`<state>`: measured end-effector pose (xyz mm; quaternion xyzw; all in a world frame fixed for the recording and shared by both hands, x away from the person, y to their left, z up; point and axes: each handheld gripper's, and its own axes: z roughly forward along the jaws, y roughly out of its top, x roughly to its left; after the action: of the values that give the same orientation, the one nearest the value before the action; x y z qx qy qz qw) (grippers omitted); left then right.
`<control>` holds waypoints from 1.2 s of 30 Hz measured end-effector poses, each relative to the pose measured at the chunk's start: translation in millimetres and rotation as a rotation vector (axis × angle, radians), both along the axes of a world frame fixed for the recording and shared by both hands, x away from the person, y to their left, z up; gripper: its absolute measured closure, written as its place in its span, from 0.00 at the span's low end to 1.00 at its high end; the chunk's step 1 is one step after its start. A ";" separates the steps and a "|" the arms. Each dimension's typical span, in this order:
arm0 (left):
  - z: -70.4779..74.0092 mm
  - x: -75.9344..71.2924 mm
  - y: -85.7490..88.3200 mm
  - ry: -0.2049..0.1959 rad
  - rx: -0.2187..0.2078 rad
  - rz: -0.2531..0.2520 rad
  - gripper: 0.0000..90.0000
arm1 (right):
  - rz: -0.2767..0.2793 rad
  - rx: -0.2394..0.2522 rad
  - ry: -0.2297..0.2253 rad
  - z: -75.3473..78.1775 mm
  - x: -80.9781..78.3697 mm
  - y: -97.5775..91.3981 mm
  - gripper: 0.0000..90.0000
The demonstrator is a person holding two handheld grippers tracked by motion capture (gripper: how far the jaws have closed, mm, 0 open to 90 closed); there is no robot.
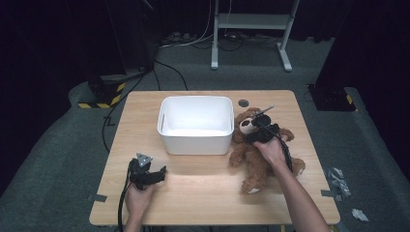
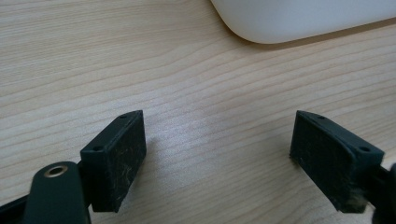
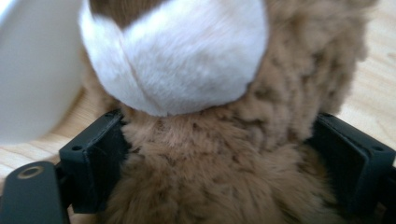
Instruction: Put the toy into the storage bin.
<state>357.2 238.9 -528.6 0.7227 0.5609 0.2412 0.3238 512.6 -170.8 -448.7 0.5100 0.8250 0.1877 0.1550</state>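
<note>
A brown teddy bear (image 1: pixel 255 155) lies on its back on the wooden table (image 1: pixel 203 193), just right of a white plastic bin (image 1: pixel 196 142). My right gripper (image 1: pixel 259 127) is at the bear's neck, under its white muzzle (image 3: pixel 177 51). It is open, with its jaws wide on either side of the fur (image 3: pixel 219 154), and the bin's wall (image 3: pixel 32 70) is close on the left. My left gripper (image 1: pixel 162 172) rests low over the table's front left, open and holding nothing (image 2: pixel 217 140). The bin's corner (image 2: pixel 303 18) lies ahead of it.
The bin looks empty inside. A round cable hole (image 1: pixel 243 102) sits in the table behind the bear. On the floor are cables, a white desk frame (image 1: pixel 251 21) at the back, a black-and-yellow striped base (image 1: pixel 101 94) at the left, and crumpled scraps (image 1: pixel 338 181) at the right.
</note>
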 end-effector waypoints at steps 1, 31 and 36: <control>0.0 0.0 0.0 0.000 0.000 0.000 0.20 | 0.002 -0.005 0.007 -2.7 0.9 -1.5 0.12; 0.2 0.0 0.4 -0.001 0.006 -0.002 0.21 | 0.049 0.102 0.094 -16.2 8.3 -21.5 0.59; 0.2 0.0 0.4 -0.001 0.006 -0.002 0.21 | 0.061 0.142 0.063 -11.3 3.4 -30.0 0.66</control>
<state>357.3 239.3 -528.4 0.7241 0.5593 0.2428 0.3223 516.0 -200.9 -460.0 0.5002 0.8292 0.2340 0.0866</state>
